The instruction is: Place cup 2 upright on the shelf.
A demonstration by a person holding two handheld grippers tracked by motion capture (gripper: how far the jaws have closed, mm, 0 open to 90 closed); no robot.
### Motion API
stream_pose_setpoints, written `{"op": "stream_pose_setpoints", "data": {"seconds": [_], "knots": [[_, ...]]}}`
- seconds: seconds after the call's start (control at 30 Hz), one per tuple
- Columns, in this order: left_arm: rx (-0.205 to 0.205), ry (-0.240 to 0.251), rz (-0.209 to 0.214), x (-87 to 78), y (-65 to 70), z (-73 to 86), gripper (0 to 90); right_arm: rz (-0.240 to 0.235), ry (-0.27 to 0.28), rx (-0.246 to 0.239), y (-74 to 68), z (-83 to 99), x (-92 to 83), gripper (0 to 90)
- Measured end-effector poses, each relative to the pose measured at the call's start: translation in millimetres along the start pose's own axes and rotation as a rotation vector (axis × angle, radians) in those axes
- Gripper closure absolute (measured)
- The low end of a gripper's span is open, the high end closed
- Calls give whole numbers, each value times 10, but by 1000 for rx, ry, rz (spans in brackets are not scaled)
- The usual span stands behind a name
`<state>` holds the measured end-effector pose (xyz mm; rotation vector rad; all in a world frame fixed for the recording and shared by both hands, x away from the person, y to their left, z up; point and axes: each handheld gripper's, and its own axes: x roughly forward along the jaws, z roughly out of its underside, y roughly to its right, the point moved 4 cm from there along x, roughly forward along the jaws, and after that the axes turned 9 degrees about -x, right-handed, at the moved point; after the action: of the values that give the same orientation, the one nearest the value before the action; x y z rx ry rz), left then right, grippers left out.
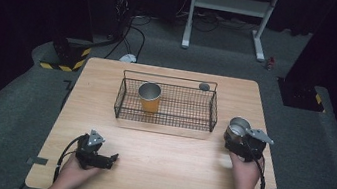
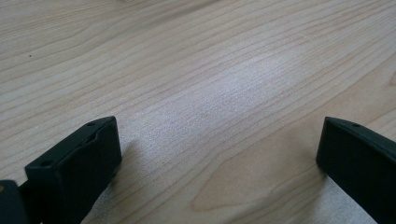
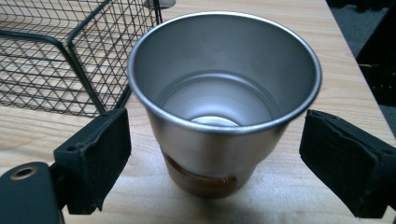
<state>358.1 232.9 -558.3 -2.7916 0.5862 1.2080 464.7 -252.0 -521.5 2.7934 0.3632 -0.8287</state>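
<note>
- High view: the table (image 1: pixel 159 174) carries a wire basket (image 1: pixel 166 105) toward its far side, with one steel cup in an orange sleeve (image 1: pixel 149 96) standing upright in the basket's left half.
- A second steel cup (image 1: pixel 238 127) stands upright on the bare wood just outside the basket's right end, its long axis vertical and its mouth open upward.
- The right gripper (image 1: pixel 243 138) is right at this cup. In the right gripper view the cup (image 3: pixel 224 102) sits directly ahead between the two jaws, which stand apart on either side and do not touch it; a squeeze would likely take it.
- The left gripper (image 1: pixel 105 158) rests near the front left of the table, well apart from both cups, its jaws spread wide over bare wood (image 2: pixel 210 93).
- A small dark disc (image 1: pixel 204 86) lies behind the basket.
- I can read no brand, label or writing anywhere.
</note>
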Motion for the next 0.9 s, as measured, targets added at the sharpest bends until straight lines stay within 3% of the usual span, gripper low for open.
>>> {"op": "stream_pose_setpoints", "data": {"seconds": [0.2,0.43,0.67,0.9], "knots": [[0,0,3,0,-1,0,3,2,8,0,5,-63,72,91],[1,0,2,-2,1,3,3,-8,9,33,12,-110,141,92],[2,1,2,-3,1,3,3,-11,19,26,0,-124,192,92],[2,1,2,-3,1,4,3,7,32,9,5,-136,166,180]]}}
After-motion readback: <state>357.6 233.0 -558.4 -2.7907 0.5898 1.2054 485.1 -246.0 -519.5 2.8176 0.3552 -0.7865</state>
